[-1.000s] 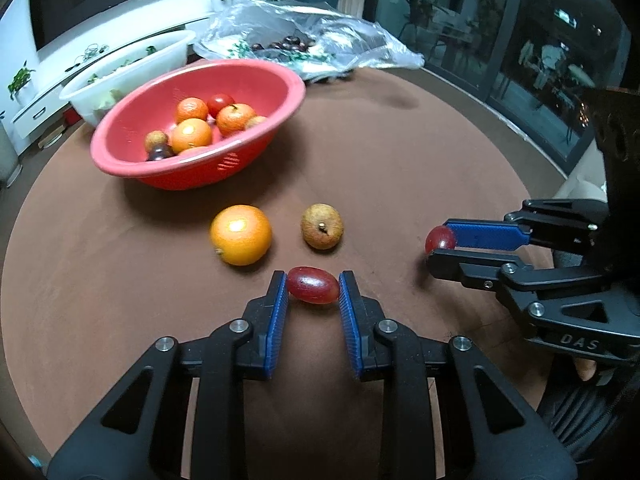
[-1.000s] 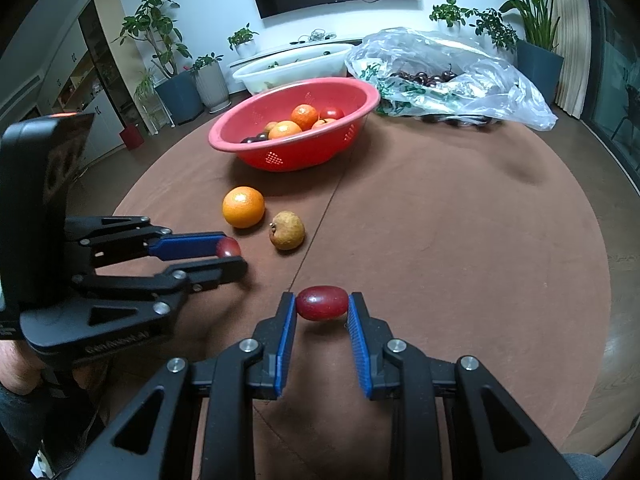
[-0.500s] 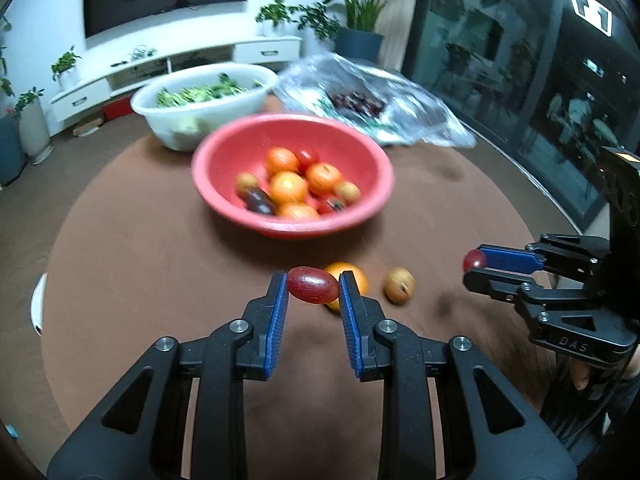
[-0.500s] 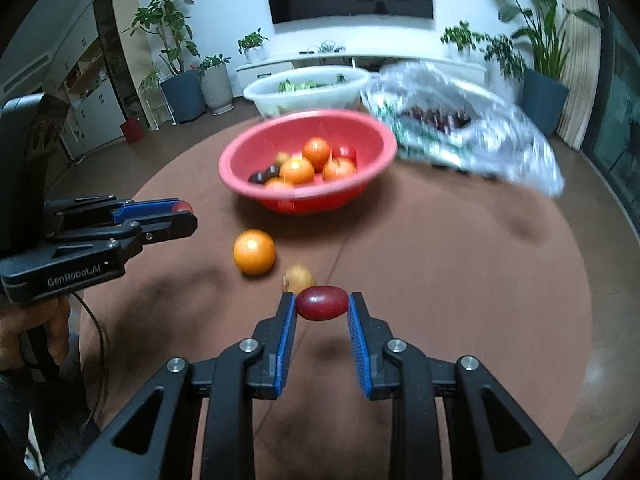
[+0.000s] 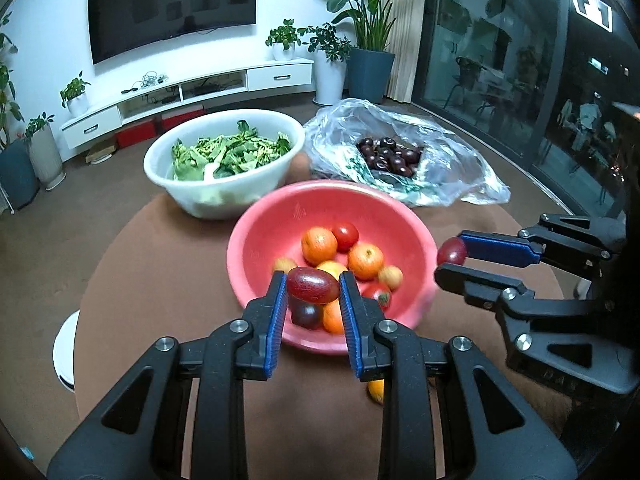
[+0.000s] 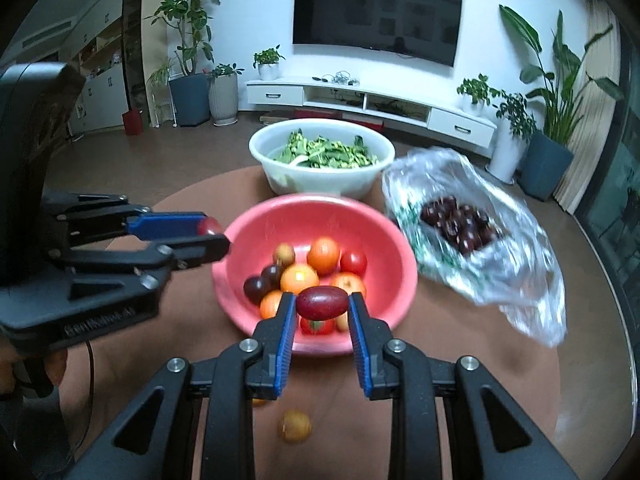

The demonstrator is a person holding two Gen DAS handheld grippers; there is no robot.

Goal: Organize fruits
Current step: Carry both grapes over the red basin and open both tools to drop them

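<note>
My left gripper [image 5: 313, 286] is shut on a dark red oval fruit [image 5: 313, 285] and holds it over the near rim of the red bowl [image 5: 264, 224]. My right gripper [image 6: 322, 302] is shut on a second dark red oval fruit [image 6: 322, 303], also above the red bowl's near side [image 6: 320, 210]. The bowl holds several oranges, tomatoes and dark plums. In the left wrist view the right gripper [image 5: 450, 258] sits at the bowl's right rim. In the right wrist view the left gripper [image 6: 212, 234] sits at the bowl's left rim.
A white bowl of greens [image 5: 224, 160] stands behind the red bowl. A clear plastic bag of dark cherries [image 5: 400, 160] lies at the back right. A small brownish fruit [image 6: 295, 426] and part of an orange [image 5: 376, 391] lie on the brown round table [image 5: 160, 272] below the grippers.
Both grippers have risen and moved forward from the table's front to above the red bowl, each still holding its fruit. The orange and brownish fruit now lie beneath them.
</note>
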